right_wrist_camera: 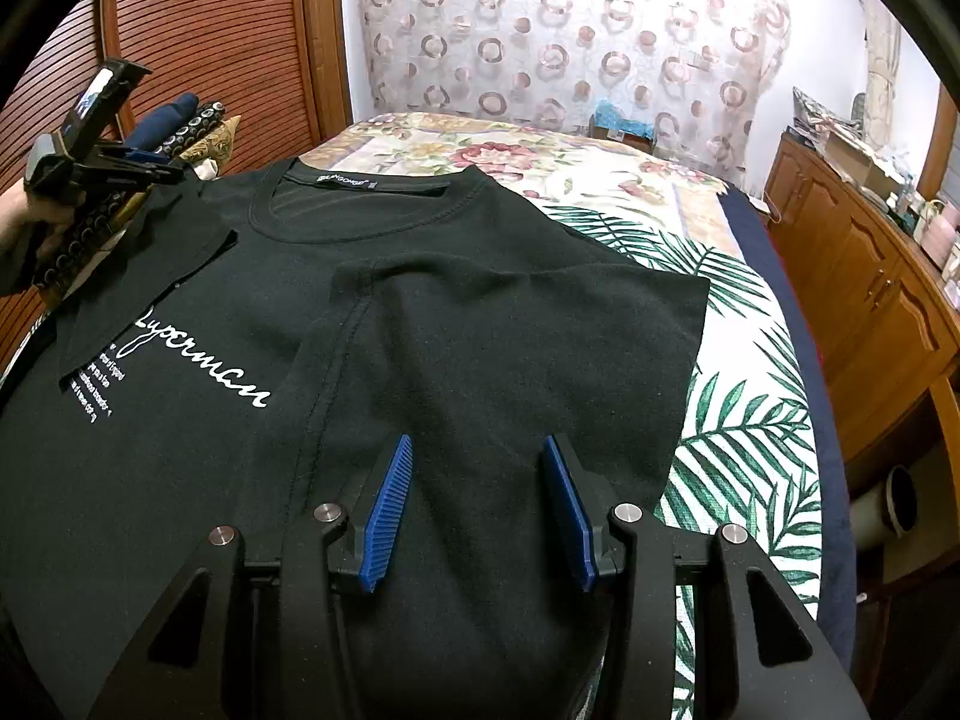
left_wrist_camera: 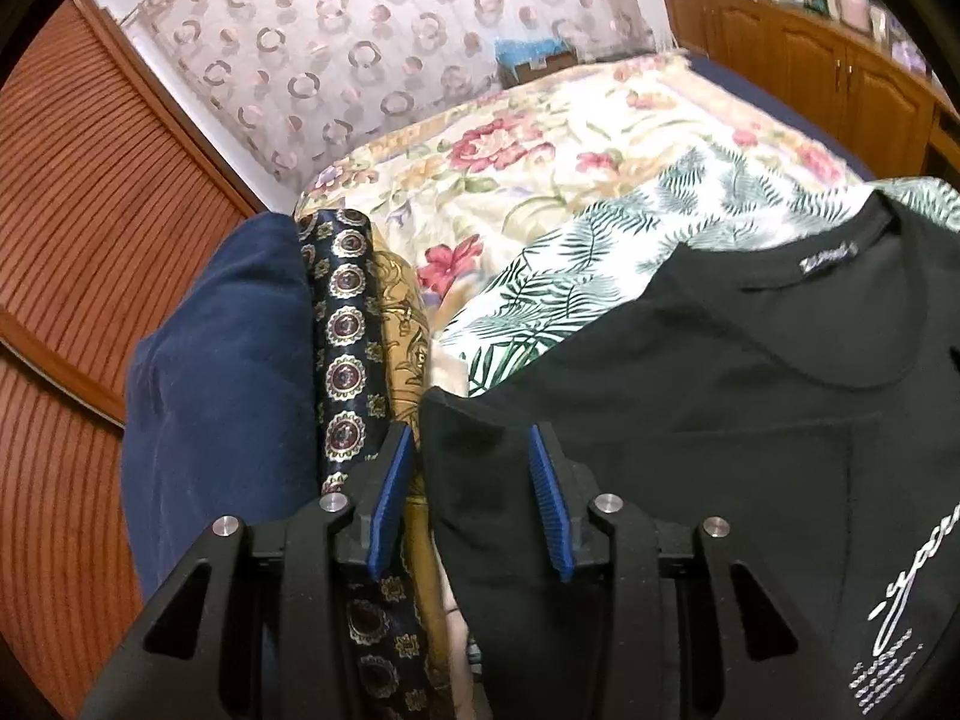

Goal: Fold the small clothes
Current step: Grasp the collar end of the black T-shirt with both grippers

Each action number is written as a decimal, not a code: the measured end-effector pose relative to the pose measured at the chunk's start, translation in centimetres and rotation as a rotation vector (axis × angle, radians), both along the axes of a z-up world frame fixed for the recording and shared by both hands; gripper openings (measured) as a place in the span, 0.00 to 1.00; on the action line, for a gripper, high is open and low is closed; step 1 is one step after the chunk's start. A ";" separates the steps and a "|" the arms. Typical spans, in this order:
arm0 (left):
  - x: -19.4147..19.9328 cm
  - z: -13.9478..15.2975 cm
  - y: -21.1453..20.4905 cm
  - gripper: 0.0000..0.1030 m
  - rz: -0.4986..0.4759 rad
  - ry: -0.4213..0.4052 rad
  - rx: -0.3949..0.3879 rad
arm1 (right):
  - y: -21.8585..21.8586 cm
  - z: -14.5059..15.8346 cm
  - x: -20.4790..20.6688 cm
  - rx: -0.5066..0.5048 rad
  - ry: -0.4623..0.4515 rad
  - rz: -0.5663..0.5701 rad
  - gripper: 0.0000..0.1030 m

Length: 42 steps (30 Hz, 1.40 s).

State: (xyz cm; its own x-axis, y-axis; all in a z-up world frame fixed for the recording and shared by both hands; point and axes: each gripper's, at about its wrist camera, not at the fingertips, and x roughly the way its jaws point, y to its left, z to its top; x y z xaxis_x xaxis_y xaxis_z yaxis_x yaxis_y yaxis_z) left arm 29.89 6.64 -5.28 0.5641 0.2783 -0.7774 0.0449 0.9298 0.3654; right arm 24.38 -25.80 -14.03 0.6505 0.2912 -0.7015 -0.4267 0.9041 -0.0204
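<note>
A black T-shirt with white script lies face up on the bed, collar toward the far end. Its right sleeve is folded in over the chest. My right gripper hovers over that fold, pads apart, nothing pinched. My left gripper stands over the corner of the left sleeve at the shirt's left edge. Its blue pads are apart, the cloth lies between and below them, and they do not press on it. In the right wrist view the left gripper shows at upper left, held by a hand.
The shirt lies on a palm-leaf cloth over a floral bedspread. Left of the shirt stand rolled clothes: navy, dark medallion print, gold. A louvred wooden door is at left, wooden cabinets at right.
</note>
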 end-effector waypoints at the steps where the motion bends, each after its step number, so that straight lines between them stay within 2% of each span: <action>1: 0.2 -0.1 0.0 0.21 0.001 0.003 0.016 | 0.0 0.0 0.0 0.000 0.000 0.000 0.46; 4: 0.6 -0.4 0.5 0.07 0.001 0.033 0.016 | -0.1 0.0 0.1 0.001 0.000 0.000 0.46; 7: 0.0 -0.1 0.7 0.04 -0.018 0.022 0.002 | -0.1 0.0 0.2 0.002 0.001 0.001 0.46; 13: -2.8 3.4 1.2 0.03 -0.066 -0.086 -0.117 | -0.1 0.0 0.2 0.001 0.000 0.001 0.46; 20: -6.4 6.1 0.3 0.03 -0.126 -0.177 -0.178 | -0.7 0.2 0.7 0.027 0.014 -0.001 0.46; 27: -8.0 5.9 0.1 0.03 -0.151 -0.209 -0.212 | -3.1 1.9 3.9 0.002 0.010 -0.072 0.46; 32: -8.9 5.3 0.8 0.03 -0.147 -0.221 -0.247 | -5.0 1.2 7.5 -0.011 0.061 -0.142 0.46; 35: -9.6 5.0 0.9 0.03 -0.151 -0.227 -0.253 | -5.6 0.7 9.3 0.035 0.109 -0.159 0.46; 39: -10.7 4.7 0.9 0.03 -0.156 -0.235 -0.278 | -5.3 0.7 10.7 0.034 0.101 -0.168 0.46; 40: -11.1 4.7 1.0 0.03 -0.157 -0.239 -0.285 | -5.2 0.8 10.7 0.038 0.097 -0.162 0.31; 42: -12.1 4.9 1.0 0.03 -0.165 -0.253 -0.302 | -4.3 0.7 10.2 0.042 0.092 -0.110 0.09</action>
